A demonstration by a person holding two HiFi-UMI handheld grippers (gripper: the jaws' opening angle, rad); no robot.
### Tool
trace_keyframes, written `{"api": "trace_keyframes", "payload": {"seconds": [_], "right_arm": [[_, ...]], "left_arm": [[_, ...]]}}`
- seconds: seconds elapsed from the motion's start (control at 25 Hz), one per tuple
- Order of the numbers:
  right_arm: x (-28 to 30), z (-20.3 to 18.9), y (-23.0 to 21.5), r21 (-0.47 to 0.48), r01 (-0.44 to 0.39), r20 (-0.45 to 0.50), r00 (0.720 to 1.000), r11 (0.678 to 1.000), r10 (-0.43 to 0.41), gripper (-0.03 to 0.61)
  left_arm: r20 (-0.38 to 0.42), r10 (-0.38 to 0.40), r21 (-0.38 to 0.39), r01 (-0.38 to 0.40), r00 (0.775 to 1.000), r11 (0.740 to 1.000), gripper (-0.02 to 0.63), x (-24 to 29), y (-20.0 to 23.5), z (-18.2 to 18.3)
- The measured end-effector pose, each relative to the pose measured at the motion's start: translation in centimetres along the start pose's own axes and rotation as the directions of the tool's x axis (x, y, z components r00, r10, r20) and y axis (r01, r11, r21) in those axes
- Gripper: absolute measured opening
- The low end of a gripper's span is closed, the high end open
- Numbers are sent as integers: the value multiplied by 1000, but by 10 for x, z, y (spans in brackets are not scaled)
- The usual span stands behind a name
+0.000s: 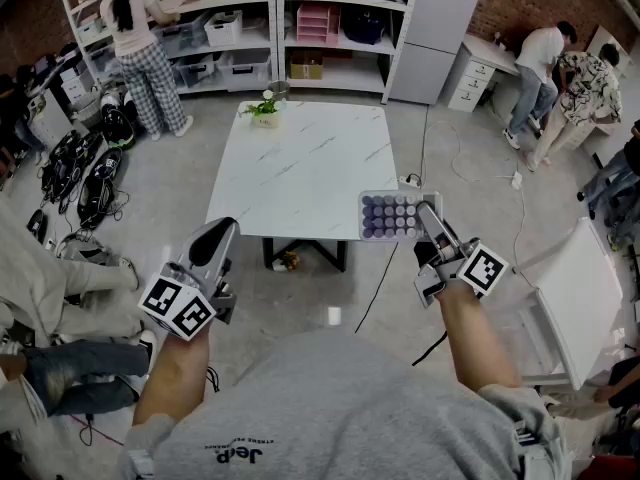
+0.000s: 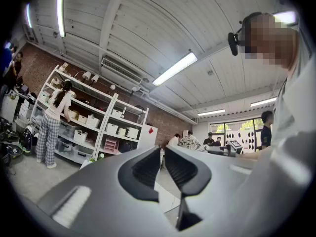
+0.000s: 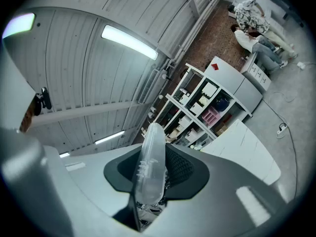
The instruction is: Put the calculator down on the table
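Head view: white tabletop (image 1: 300, 158) carries only a small plant (image 1: 265, 108) at its far edge. The calculator (image 1: 390, 216) hangs over the near right corner, clamped edge-on in the right tongs (image 1: 430, 218). Left tongs (image 1: 220, 230) are all but closed and empty, so lowering and release look not yet done.
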State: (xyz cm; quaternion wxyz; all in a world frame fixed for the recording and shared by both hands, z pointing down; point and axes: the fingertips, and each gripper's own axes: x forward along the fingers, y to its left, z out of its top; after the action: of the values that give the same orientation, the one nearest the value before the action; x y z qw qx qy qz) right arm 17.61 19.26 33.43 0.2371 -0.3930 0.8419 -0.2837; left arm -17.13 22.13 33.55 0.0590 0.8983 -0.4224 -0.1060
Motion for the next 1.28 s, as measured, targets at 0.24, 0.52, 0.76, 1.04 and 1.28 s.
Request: {"api": "trace_keyframes", "payload": {"seconds": [0.24,0.52,0.76,1.04,1.28], "right_arm": [[0,0,-4,-4,-10,3,1000,1000,10,103],[-2,5,-16,20,-14,8,1000,1000,14,103],[-8,21,-33,45,-21,9,1000,999,21,104],[-36,68,-67,65,-50,-9,999,997,51,103],[-45,91,-94,72,-78,-32,996,994,81,104]], "left_arm": [[-9,8,-12,-8,1000,1000,89,5,-2,-1],[-11,7,-6,-8,1000,1000,89,17,-7,-6],[-15,14,5,-14,1000,1000,89,37,-20,-9],[-16,52,13,-52,998,999,89,84,-72,-11],[-18,92,2,-92,996,996,89,105,-99,-20]]}}
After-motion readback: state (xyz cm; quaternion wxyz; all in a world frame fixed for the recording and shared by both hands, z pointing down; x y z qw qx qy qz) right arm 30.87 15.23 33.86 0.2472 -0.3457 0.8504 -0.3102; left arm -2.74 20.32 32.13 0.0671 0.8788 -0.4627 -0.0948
